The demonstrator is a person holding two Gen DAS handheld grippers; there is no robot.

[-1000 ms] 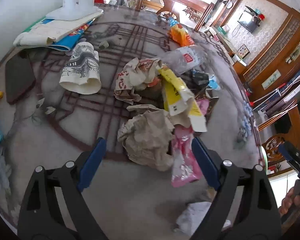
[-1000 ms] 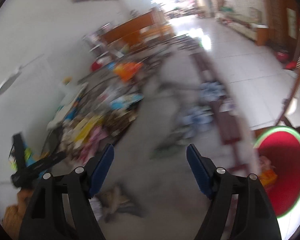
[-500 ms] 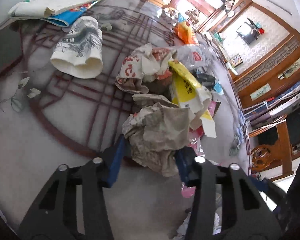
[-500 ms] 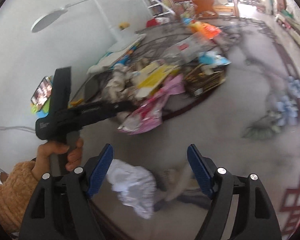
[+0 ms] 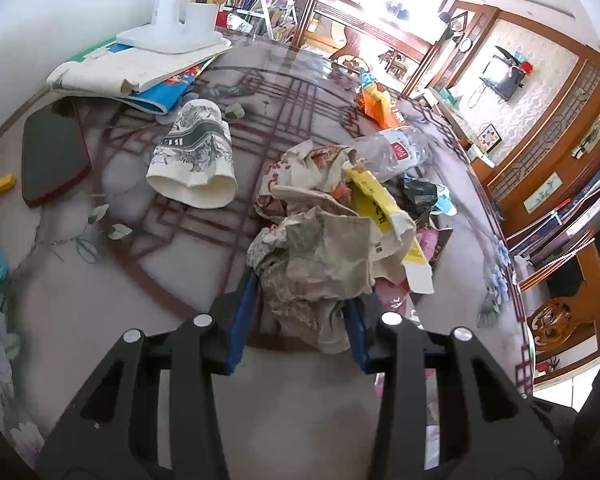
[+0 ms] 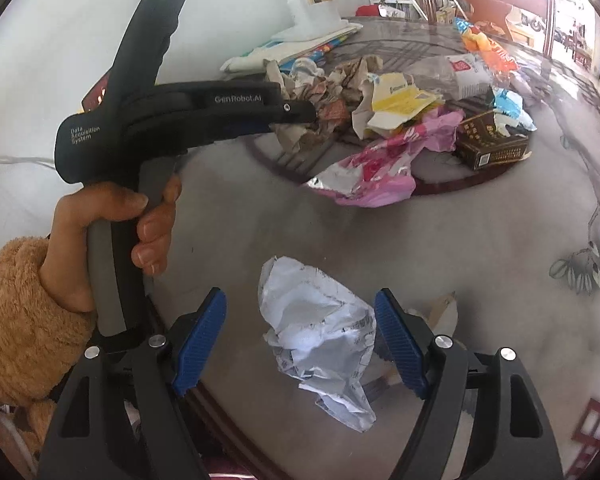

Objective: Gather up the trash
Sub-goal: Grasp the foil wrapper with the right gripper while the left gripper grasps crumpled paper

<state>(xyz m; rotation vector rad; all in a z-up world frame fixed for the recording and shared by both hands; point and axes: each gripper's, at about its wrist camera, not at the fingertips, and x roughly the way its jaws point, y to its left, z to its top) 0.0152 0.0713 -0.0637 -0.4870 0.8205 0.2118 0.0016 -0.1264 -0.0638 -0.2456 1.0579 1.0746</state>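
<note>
Our left gripper [image 5: 296, 316] has just closed on the brown paper wad [image 5: 320, 268], while our right gripper [image 6: 300, 340], wide open, now brackets the white wrapper [image 6: 320, 332] on the desk [image 6: 480, 248], next to collect.

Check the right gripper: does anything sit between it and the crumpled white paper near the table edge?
Nothing visible does. The crumpled white paper lies between the open fingers of the right gripper, with only bare table around it.

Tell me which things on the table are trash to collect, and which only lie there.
Trash:
- crumpled brown paper, in left hand-held gripper
- white wrapper, between fingers of the open right hand-held gripper
- pink wrapper
- plastic bottle
- brown carton

Probably not trash:
- books
- lamp base
- dark board
</note>
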